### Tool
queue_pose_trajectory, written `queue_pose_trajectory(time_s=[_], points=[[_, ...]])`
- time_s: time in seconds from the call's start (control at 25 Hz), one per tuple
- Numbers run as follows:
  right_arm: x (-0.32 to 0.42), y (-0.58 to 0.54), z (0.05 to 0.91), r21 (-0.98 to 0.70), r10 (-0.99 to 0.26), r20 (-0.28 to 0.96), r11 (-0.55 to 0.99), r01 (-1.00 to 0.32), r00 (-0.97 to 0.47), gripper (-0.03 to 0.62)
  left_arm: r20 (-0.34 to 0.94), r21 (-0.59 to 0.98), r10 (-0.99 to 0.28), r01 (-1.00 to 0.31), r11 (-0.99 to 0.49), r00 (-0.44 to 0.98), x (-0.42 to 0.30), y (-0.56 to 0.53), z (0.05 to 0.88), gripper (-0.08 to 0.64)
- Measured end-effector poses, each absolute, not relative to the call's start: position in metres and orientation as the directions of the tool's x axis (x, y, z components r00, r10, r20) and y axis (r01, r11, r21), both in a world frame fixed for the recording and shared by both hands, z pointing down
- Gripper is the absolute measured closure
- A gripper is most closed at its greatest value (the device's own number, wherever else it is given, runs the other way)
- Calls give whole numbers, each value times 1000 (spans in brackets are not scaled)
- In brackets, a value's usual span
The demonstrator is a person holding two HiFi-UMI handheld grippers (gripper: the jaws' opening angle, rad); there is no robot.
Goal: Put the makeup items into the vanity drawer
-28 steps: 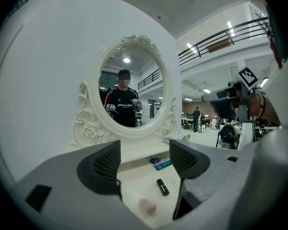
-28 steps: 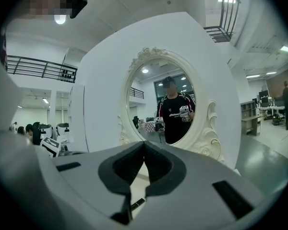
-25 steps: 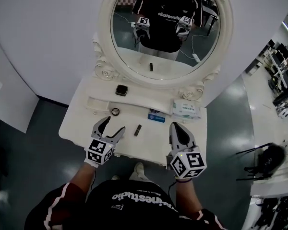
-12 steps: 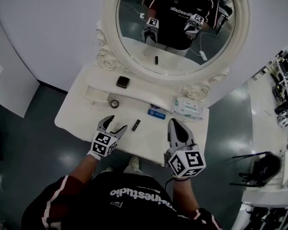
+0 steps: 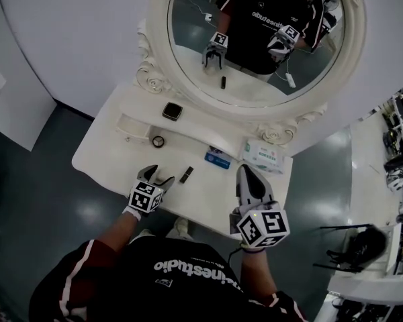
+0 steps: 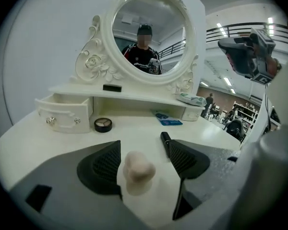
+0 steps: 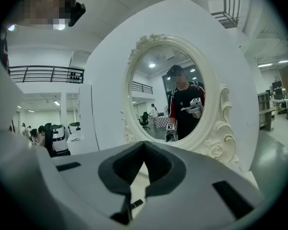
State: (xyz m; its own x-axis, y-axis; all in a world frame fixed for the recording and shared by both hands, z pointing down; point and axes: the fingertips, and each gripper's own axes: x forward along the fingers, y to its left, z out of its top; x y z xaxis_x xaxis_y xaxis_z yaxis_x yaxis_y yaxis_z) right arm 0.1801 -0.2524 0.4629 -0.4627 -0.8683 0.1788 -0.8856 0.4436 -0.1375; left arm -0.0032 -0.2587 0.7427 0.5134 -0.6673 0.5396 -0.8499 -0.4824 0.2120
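One puff (image 6: 138,169), one compact (image 6: 103,124) — one drawer (image 6: 62,119)

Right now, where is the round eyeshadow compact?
Head view: the round compact lies left of centre on the vanity top, just beside the open drawer, beyond the left gripper.

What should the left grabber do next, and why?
Probably close the left gripper on the beige sponge. Its jaws stand apart with the sponge between them on the tabletop, and the drawer is already open to receive it.
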Motion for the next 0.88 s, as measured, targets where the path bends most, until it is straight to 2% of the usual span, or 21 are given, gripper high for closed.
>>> queue_pose_trajectory(time_s=[0.32, 0.64, 0.88], points=[[189, -270, 465, -148, -847, 178, 480, -864, -501, 595, 601, 194, -670, -893, -407, 436, -8, -264, 769, 255], [195, -283, 472, -162, -827, 189, 506, -847, -530, 595, 648, 109, -659, -903, -416, 382, -4, -266, 780, 258], [189, -282, 468, -163, -838, 182, 490, -856, -515, 595, 668, 77, -642, -893, -444, 377, -7, -264, 779, 370]])
